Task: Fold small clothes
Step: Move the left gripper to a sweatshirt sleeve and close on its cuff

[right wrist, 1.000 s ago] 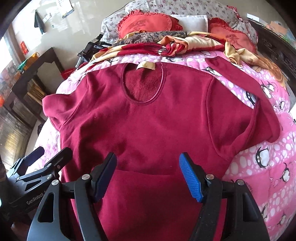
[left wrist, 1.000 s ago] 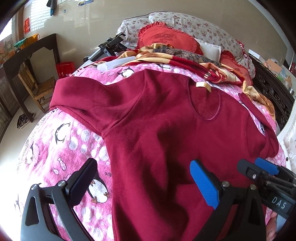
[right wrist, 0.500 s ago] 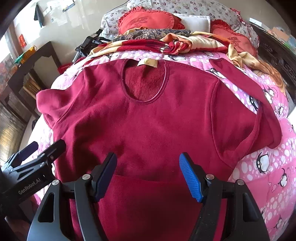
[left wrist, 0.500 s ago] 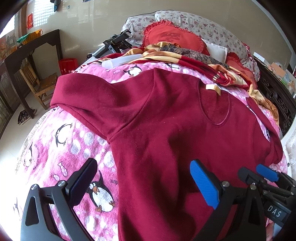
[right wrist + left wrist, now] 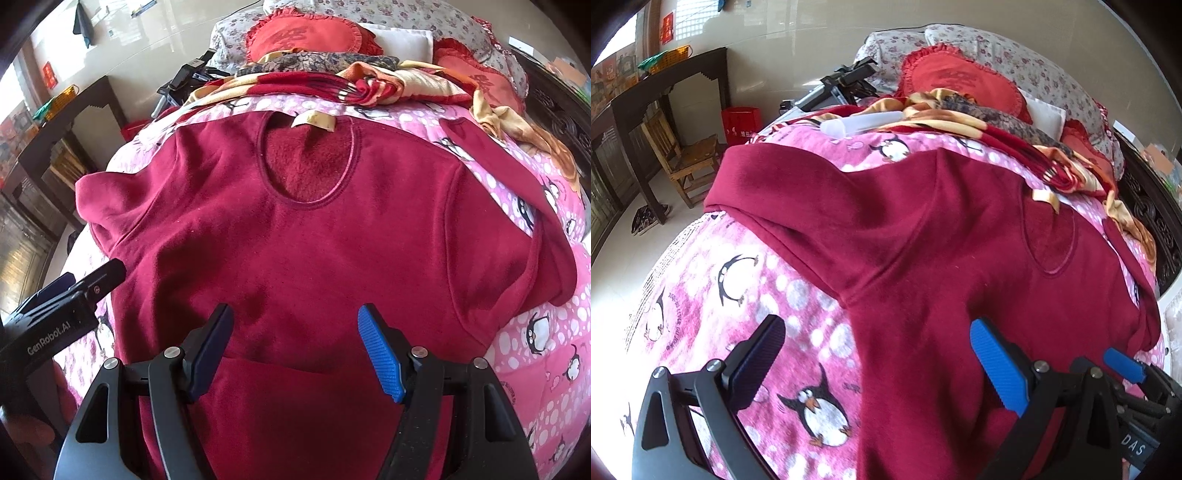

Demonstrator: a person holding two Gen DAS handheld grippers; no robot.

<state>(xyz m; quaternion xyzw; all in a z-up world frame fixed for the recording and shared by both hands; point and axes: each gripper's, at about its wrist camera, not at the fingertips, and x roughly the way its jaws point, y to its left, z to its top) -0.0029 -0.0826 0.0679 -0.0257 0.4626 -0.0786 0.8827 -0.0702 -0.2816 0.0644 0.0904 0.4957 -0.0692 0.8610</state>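
A dark red fleece top (image 5: 303, 240) lies face up on a pink penguin-print bedspread (image 5: 546, 332), neck hole and tan label (image 5: 314, 119) toward the pillows. Its bottom hem is folded up over the body (image 5: 295, 406). One sleeve (image 5: 798, 199) stretches left, the other (image 5: 517, 184) lies out to the right. My left gripper (image 5: 875, 358) is open above the top's left side edge, one finger over the bedspread (image 5: 738, 295). My right gripper (image 5: 295, 347) is open over the folded hem, holding nothing. The right gripper (image 5: 1123, 365) also shows at the lower right of the left wrist view.
Red cushions (image 5: 306, 37), floral pillows and a crumpled red-and-yellow blanket (image 5: 332, 85) fill the bed's head. A black tripod (image 5: 846, 79) and a clear plastic tube (image 5: 860, 122) lie near there. A dark table (image 5: 646, 96), wooden chair (image 5: 687, 158) and red bin (image 5: 740, 123) stand left of the bed.
The left gripper has shifted left, toward the top's left edge and sleeve; more bedspread shows beneath it. The right gripper has eased slightly forward. Both stay open.
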